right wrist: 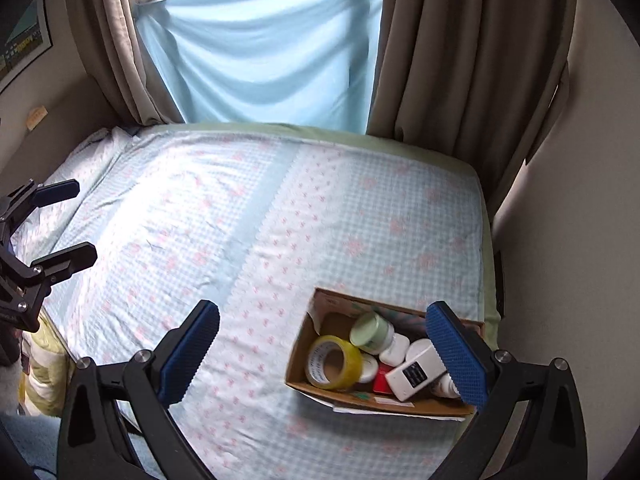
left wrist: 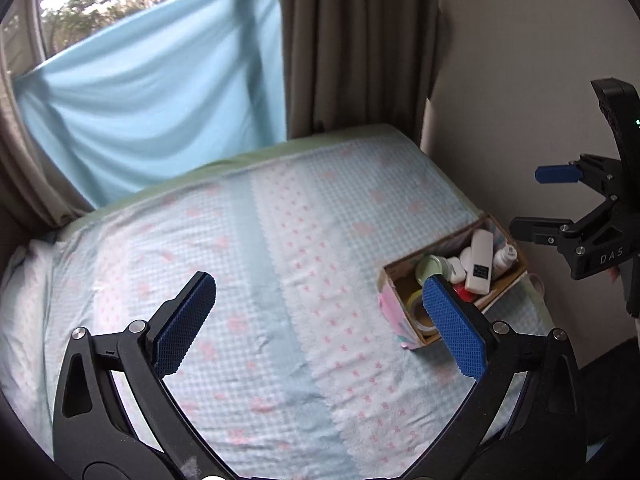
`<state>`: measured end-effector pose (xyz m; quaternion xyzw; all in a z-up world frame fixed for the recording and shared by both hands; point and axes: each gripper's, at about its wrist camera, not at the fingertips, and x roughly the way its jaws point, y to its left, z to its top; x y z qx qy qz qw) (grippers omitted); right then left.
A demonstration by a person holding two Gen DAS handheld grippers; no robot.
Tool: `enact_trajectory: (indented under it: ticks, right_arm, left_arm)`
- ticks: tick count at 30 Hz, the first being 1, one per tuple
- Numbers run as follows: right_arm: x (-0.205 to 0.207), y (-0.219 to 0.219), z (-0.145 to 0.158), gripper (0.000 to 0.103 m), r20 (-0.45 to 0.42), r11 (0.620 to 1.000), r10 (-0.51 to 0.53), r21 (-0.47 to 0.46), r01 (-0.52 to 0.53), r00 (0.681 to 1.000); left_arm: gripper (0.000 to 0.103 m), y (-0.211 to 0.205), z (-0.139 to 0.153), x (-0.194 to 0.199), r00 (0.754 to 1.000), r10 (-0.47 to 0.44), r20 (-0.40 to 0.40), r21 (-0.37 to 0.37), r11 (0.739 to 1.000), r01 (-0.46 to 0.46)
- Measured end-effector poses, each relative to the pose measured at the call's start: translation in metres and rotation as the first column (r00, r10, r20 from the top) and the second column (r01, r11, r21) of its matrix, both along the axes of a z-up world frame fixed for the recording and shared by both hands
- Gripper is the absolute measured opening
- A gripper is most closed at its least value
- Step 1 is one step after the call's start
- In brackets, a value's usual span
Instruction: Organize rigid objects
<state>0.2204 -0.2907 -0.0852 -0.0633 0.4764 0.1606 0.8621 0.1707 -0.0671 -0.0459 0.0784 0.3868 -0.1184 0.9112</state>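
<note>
A cardboard box [right wrist: 305, 350] sits on the bed near its right edge. It holds a yellow tape roll [right wrist: 332, 362], a green-lidded jar [right wrist: 372, 332], a white flat bottle with a black label [right wrist: 416, 372], small white jars and something red. My right gripper [right wrist: 324, 312] hangs open and empty above the bed, its right pad over the box's right end. In the left wrist view the box [left wrist: 440, 248] lies behind the right pad of my left gripper [left wrist: 320, 284], which is open and empty. The right gripper [left wrist: 532, 204] shows at the far right; the left gripper [right wrist: 76, 224] shows at the far left.
The bed [right wrist: 240, 208] wears a blue-checked sheet with pink marks. Brown curtains [right wrist: 460, 52] and a light blue cloth [right wrist: 260, 48] hang at its head. A wall [left wrist: 500, 100] runs close along the box's side. A folded yellow-green blanket [right wrist: 44, 364] lies beside the bed's left edge.
</note>
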Motion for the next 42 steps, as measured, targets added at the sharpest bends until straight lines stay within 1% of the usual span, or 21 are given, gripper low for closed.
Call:
enact_trajectory:
  ticks: [2,4,5,7,10,13,16,23,29,42]
  right_arm:
    - [-0.009,0.018,0.024,0.103,0.042,0.998,-0.044,0.036,0.043,0.998]
    - [-0.022,0.033,0.047,0.103,0.091,0.993,-0.101,0.063,0.095,0.991]
    - [-0.03,0.04,0.057,0.103,0.12,0.991,-0.13,0.061,0.123,0.984]
    - [-0.047,0.051,0.073,0.103,0.17,0.983,-0.177,0.068,0.168,0.969]
    - [-0.07,0.061,0.087,0.103,0.207,0.972,-0.228,0.104,0.21,0.951]
    - [-0.09,0.07,0.089,0.103,0.261,0.967,-0.253,0.084,0.24,0.931]
    - [-0.104,0.072,0.088,0.103,0.286,0.963,-0.268,0.087,0.253,0.92]
    - [-0.113,0.071,0.089,0.103,0.305,0.957,-0.29,0.073,0.281,0.907]
    - [-0.118,0.07,0.092,0.103,0.317,0.954,-0.297,0.07,0.29,0.901]
    - [-0.118,0.076,0.092,0.103,0.33,0.96,-0.276,0.052,0.274,0.903]
  left_arm:
    - [0.103,0.022,0.025,-0.017,0.996,0.048,0.079,0.01,0.999,-0.049]
    - [0.103,0.042,0.044,-0.034,0.985,0.094,0.146,-0.01,0.996,-0.094]
    - [0.103,0.049,0.052,-0.042,0.979,0.113,0.17,-0.024,0.994,-0.111]
    - [0.103,0.061,0.061,-0.058,0.968,0.155,0.2,-0.041,0.988,-0.15]
    - [0.103,0.073,0.065,-0.077,0.958,0.199,0.208,-0.074,0.979,-0.187]
    - [0.103,0.082,0.063,-0.096,0.949,0.227,0.217,-0.112,0.972,-0.207]
    - [0.103,0.088,0.062,-0.107,0.944,0.237,0.229,-0.128,0.969,-0.212]
    - [0.103,0.083,0.061,-0.114,0.937,0.23,0.263,-0.114,0.972,-0.207]
    - [0.103,0.085,0.061,-0.116,0.937,0.231,0.263,-0.12,0.971,-0.206]
    - [0.103,0.087,0.06,-0.118,0.934,0.249,0.256,-0.131,0.966,-0.221]
